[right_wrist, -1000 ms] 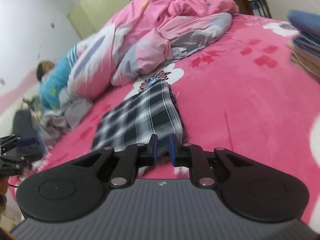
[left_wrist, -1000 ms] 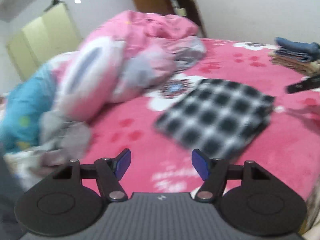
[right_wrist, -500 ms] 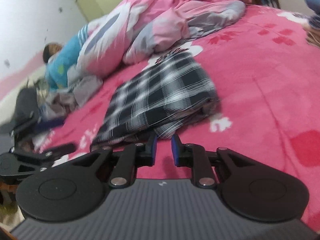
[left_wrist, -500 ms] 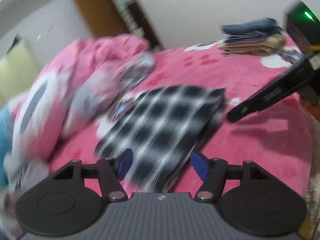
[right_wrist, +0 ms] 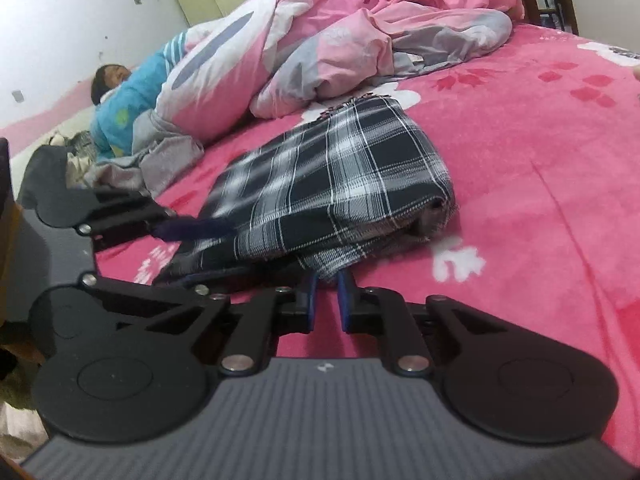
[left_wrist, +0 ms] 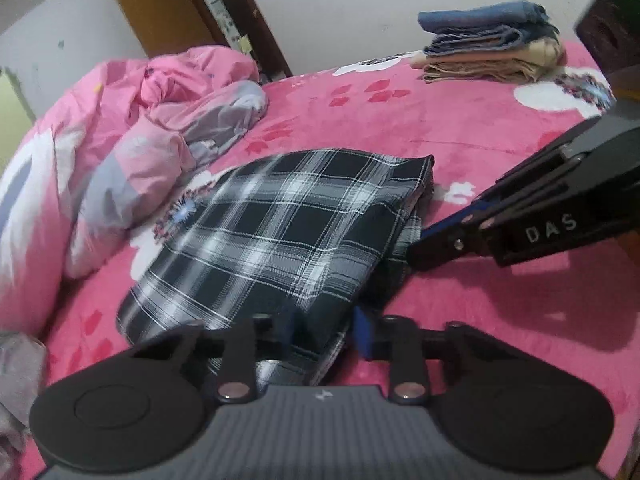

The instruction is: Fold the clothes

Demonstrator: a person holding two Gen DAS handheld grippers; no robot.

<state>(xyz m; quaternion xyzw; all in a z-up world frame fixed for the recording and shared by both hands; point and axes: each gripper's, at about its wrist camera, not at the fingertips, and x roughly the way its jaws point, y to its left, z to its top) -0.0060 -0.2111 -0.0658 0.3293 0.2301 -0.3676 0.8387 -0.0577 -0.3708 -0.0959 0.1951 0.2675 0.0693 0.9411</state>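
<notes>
A: Where's the shirt?
B: One plaid shirt, folded into a thick pad, lying mid-bed, just beside the pink quilt toward the bed's left side.

A: And the tools?
B: Two. The left tool has its jaws spread apart, straddling the near edge of the shirt with cloth between the pads; it isn't pinching. The right tool has its jaws nearly closed with a narrow gap; the shirt's corner sits right at the tips, and I cannot tell whether any cloth is caught.

A: So which step is this?
B: Judging by the layers at the right edge, either one more fold is coming or the pad is about to be carried off. The scene fits both.

A: How to do it well?
B: Catch every layer at the edge, not just the top one, and keep both tools level so the pad doesn't splay open.

A: Anything else to count?
B: One stack of folded clothes at the far right corner, several pieces, exact number unclear. One person lies along the bed's left side.
</notes>
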